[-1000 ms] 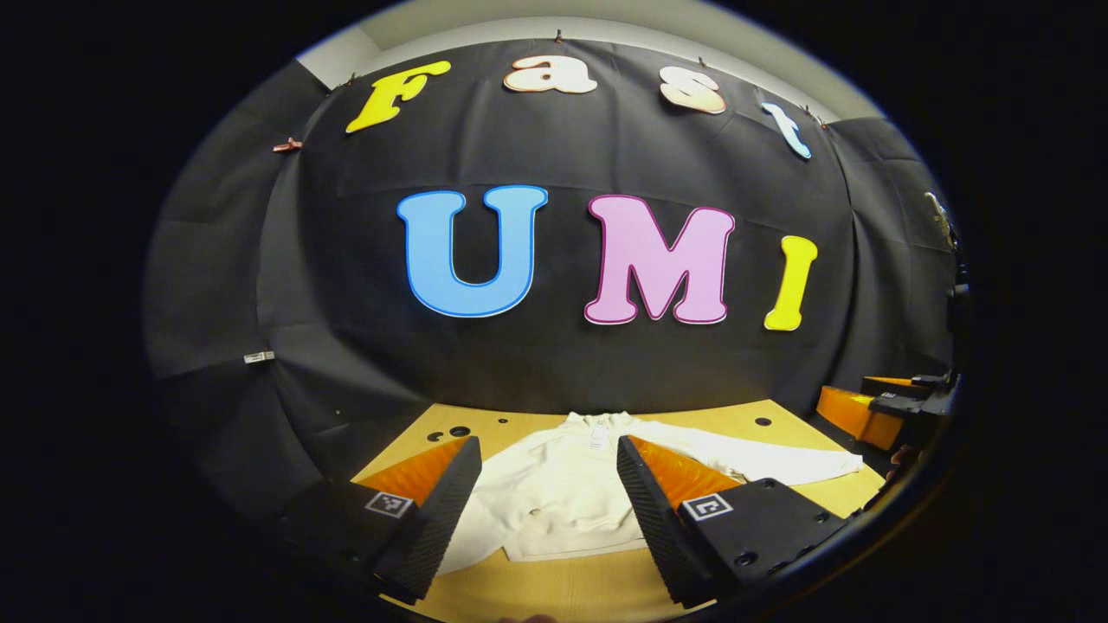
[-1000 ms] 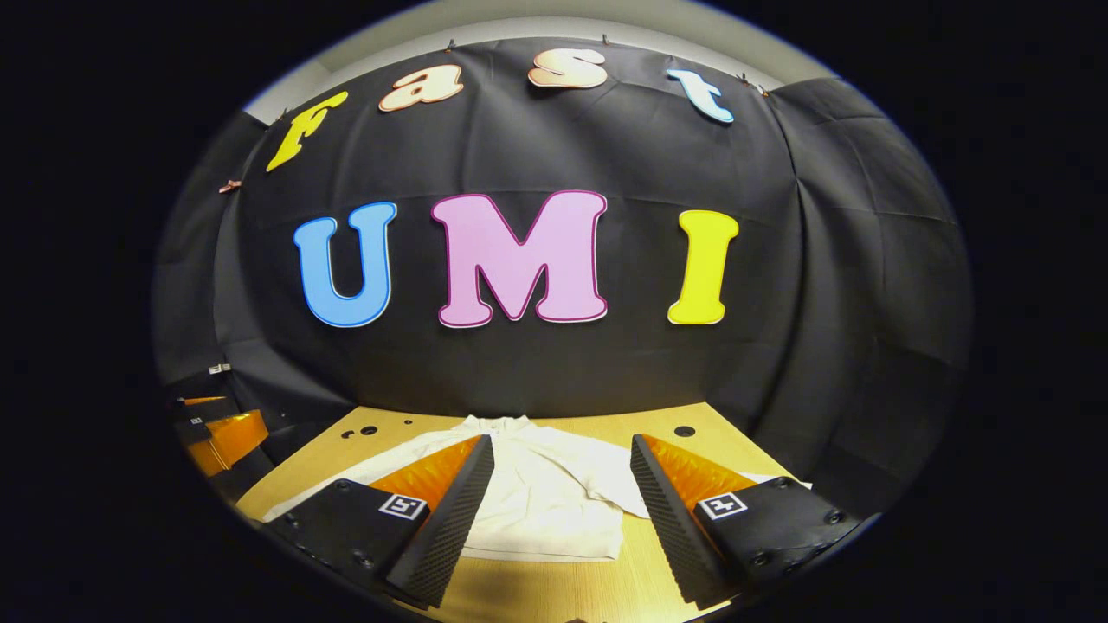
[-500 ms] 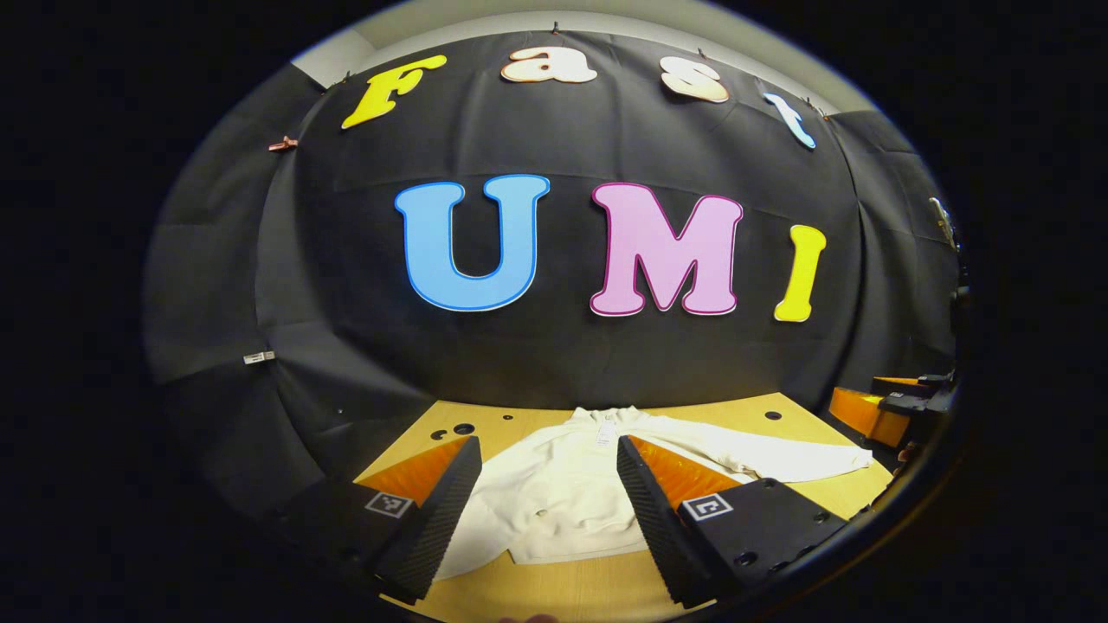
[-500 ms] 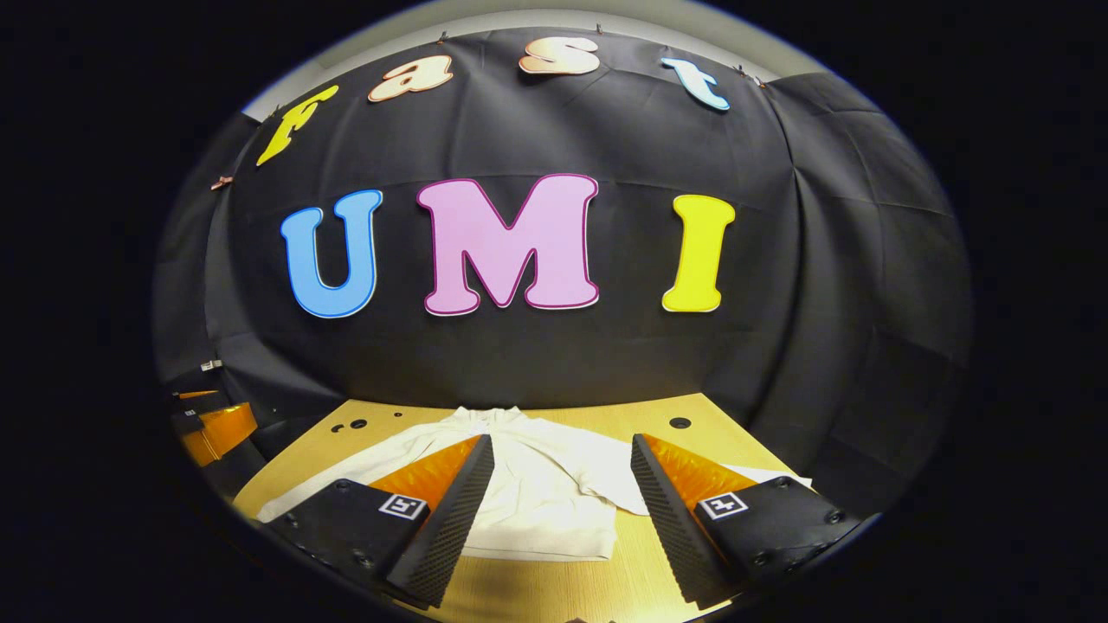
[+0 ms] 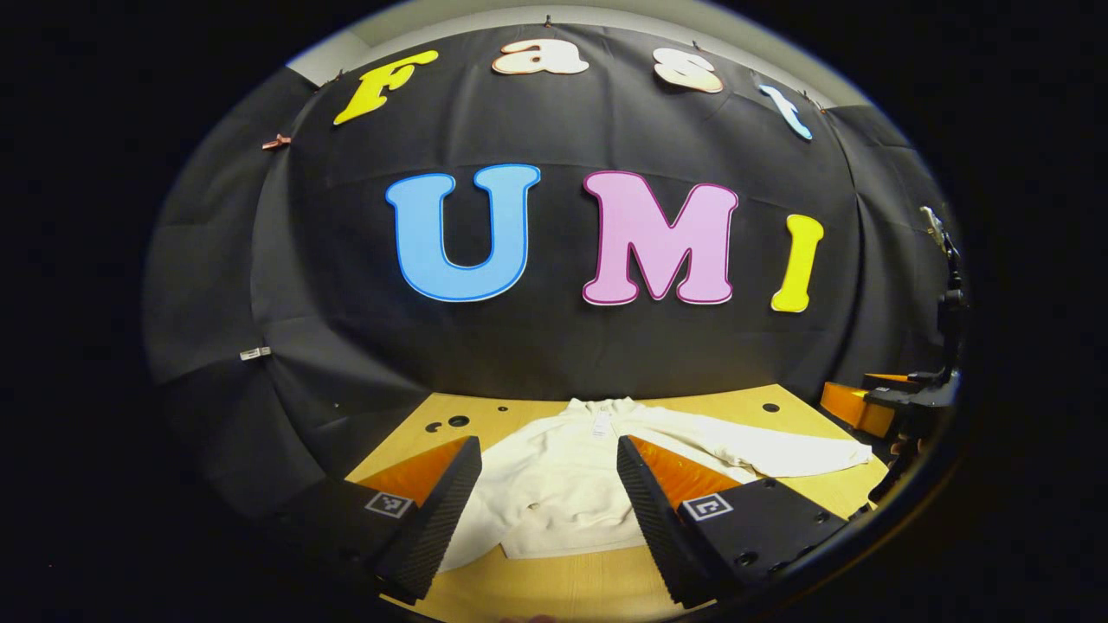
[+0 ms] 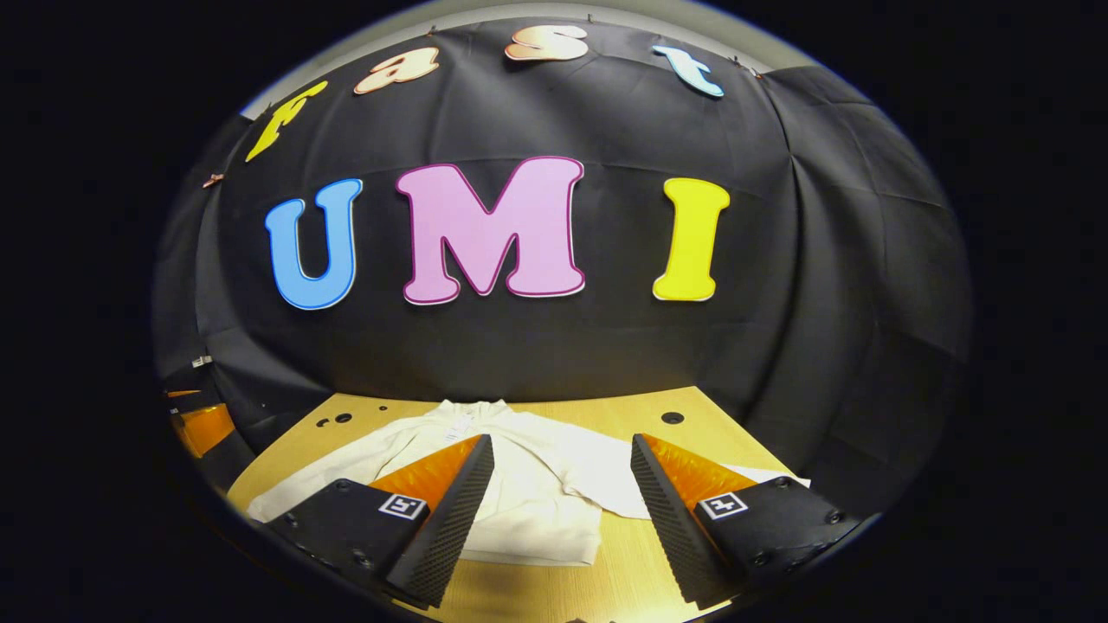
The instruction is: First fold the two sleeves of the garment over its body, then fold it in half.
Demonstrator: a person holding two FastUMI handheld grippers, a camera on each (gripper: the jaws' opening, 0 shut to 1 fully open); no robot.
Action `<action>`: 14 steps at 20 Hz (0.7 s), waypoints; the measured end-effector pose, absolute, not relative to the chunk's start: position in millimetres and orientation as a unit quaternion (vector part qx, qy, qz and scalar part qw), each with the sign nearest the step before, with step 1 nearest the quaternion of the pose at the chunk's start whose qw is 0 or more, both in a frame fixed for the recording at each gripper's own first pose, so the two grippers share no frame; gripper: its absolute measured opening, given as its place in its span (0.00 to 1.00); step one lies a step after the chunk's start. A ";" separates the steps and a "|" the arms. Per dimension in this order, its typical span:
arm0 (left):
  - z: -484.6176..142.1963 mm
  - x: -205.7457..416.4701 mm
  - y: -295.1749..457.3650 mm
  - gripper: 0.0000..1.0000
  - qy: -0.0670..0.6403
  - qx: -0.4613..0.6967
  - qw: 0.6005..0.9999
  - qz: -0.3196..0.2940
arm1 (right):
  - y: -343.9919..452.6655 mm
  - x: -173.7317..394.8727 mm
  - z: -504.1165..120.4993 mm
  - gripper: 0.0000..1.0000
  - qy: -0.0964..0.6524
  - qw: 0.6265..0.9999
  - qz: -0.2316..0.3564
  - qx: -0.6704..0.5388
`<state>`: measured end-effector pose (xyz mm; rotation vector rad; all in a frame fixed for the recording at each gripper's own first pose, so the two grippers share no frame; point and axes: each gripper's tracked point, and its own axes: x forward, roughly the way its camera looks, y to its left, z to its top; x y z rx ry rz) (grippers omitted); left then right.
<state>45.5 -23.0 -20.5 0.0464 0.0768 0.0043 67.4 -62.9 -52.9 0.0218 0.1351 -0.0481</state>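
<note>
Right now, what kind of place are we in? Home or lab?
Looks like a staged recording booth, not a home. A black cloth backdrop hangs behind a bare wooden table with holes in its top, and a single white garment lies spread on it. Both grippers are open.

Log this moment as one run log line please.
phase: pre-grasp | left gripper: open, above table | right gripper: open, above table | garment: flat on table, sleeves unfolded
</note>
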 end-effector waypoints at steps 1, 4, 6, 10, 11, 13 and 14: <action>-21.8 46.2 -23.7 0.97 0.042 0.024 0.999 0.006 | -71.3 70.5 -56.8 0.98 0.072 0.997 -0.030 0.010; -23.5 48.8 -21.6 0.97 0.046 0.025 0.998 0.017 | -102.0 79.9 -68.6 0.98 0.083 0.995 -0.054 0.008; -25.2 51.9 -21.0 0.97 0.049 0.026 0.998 0.025 | -127.6 85.0 -78.8 0.98 0.096 0.992 -0.076 0.018; -32.7 59.6 -14.0 0.97 0.064 0.016 0.996 0.053 | -180.4 96.3 -98.5 0.98 0.115 0.986 -0.120 0.026; -32.6 60.4 -12.9 0.97 0.067 0.011 0.996 0.060 | -193.9 99.1 -103.0 0.98 0.120 0.984 -0.130 0.030; -35.5 62.6 -10.7 0.97 0.071 0.007 0.995 0.072 | -219.1 104.3 -115.2 0.98 0.132 0.979 -0.151 0.032; -38.1 64.0 -11.1 0.97 0.073 0.009 0.994 0.076 | -232.6 107.1 -120.6 0.98 0.137 0.977 -0.162 0.033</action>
